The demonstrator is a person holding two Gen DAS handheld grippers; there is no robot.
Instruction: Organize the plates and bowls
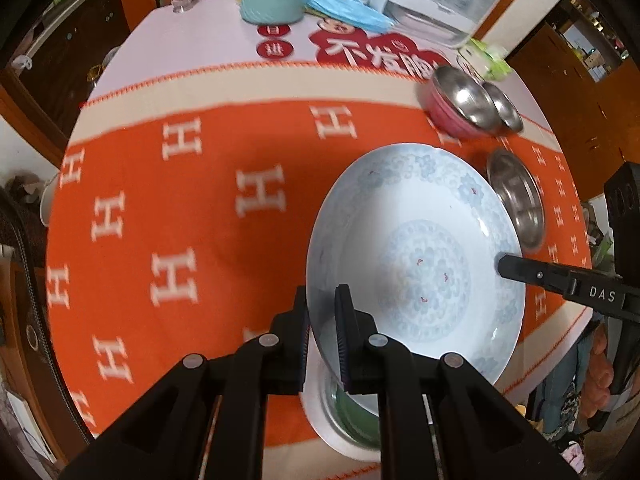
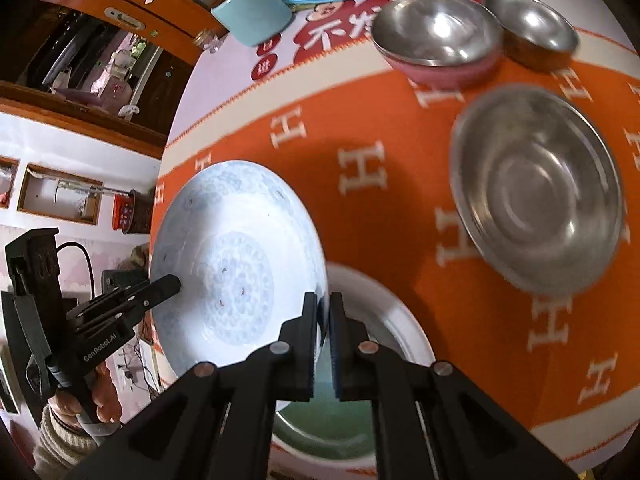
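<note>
The left hand-held gripper is clamped on the near-left rim of a pale blue patterned plate, one finger under the rim and one inside it. The right hand-held gripper pinches the opposite rim of the same plate, so the plate hangs tilted between the two, lifted above the bench with its orange H-patterned cloth. Directly below it lies a white plate with a green centre. Beyond stand a wide steel dish, a pink-sided steel bowl and a smaller steel bowl.
</note>
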